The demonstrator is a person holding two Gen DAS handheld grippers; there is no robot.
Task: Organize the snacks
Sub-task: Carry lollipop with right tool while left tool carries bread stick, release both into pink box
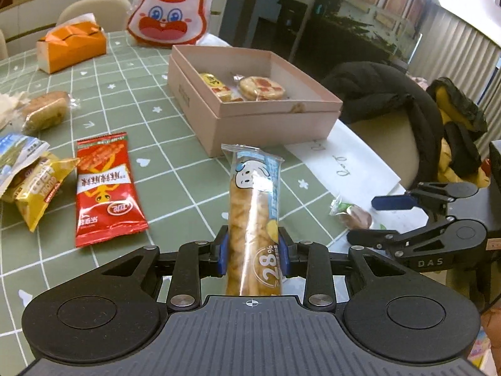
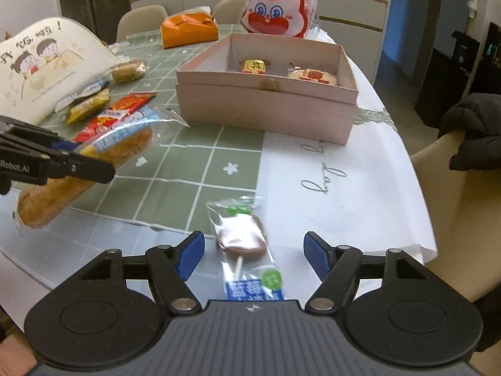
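A long bread stick in a clear and blue wrapper (image 1: 253,222) is pinched across its middle by the left gripper (image 1: 253,252), whose blue pads press on both sides of it. The packet is held lifted above the green checked tablecloth (image 1: 175,144), pointing away toward the open pink box (image 1: 250,106), which sits just beyond its far end.

The box already holds two wrapped snacks, a small yellow and red packet (image 1: 217,86) and a round cracker (image 1: 261,88); most of its floor is bare. So the sorting looks early.

Still loose on the table, to the left: a red packet (image 1: 105,188), a yellow packet (image 1: 40,188), a blue and white packet (image 1: 17,156) and a wrapped bun (image 1: 47,109).

Near the right edge lies a wrapped lollipop (image 2: 242,238), flat on the white part of the cloth. The right gripper (image 2: 253,258) hovers over it with jaws spread wide, empty, the lollipop lying between the two fingers, touching neither.

Far off stand an orange tissue box (image 1: 70,45) and a rabbit-face bag (image 1: 169,9).
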